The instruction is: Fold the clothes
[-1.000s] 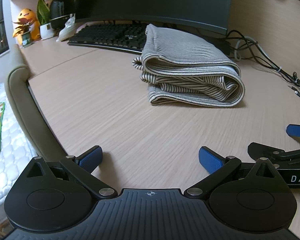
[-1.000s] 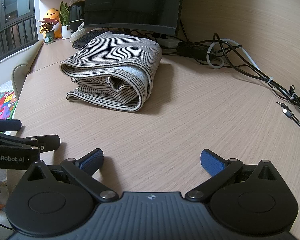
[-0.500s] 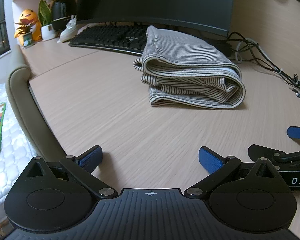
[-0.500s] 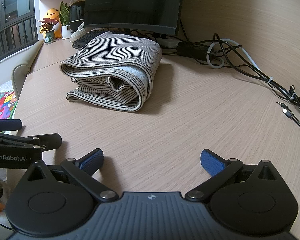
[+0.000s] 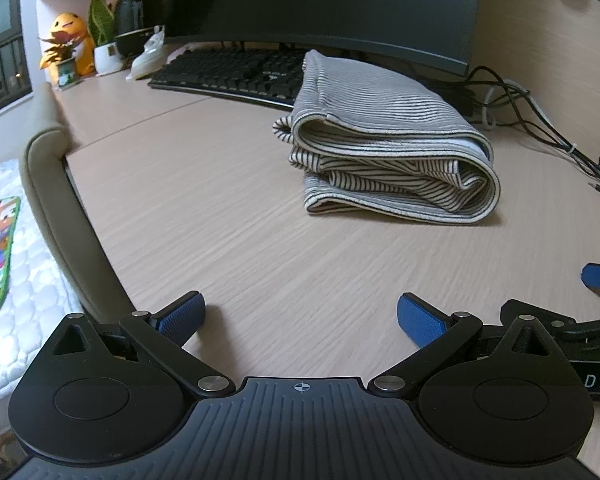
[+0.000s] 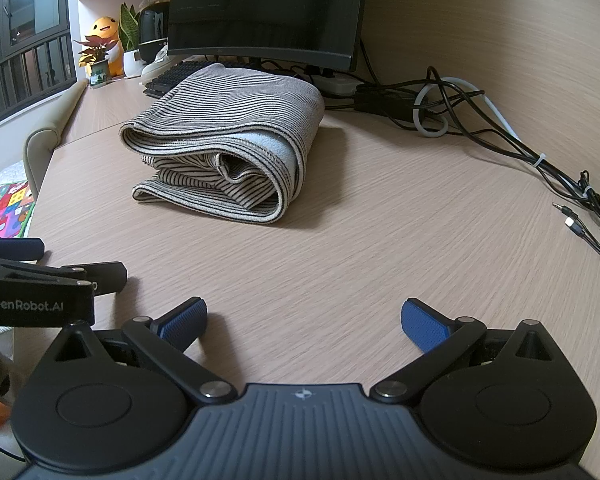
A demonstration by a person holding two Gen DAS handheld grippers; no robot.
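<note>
Desk (image 5: 228, 216) of pale wood-grain laminate with a curved, padded grey-beige front edge fills both views. Behind it stands a wide dark monitor (image 6: 266, 8) with a smooth, blank screen, and a black keyboard (image 5: 236, 72) lies in front of it. A soft knit garment (image 5: 388, 140) in grey with thin dark stripes sits folded into a thick, rounded bundle of stacked layers near the middle of the desk, just in front of the keyboard. A tangle of thin black cables (image 6: 500, 132) trails along the right side. The left tongs (image 5: 300, 314) and right tongs (image 6: 304, 318), black with textured blue pads, both stand wide apart and hold nothing. They hover side by side at the near edge, well apart from the garment, which lies ahead of both.
</note>
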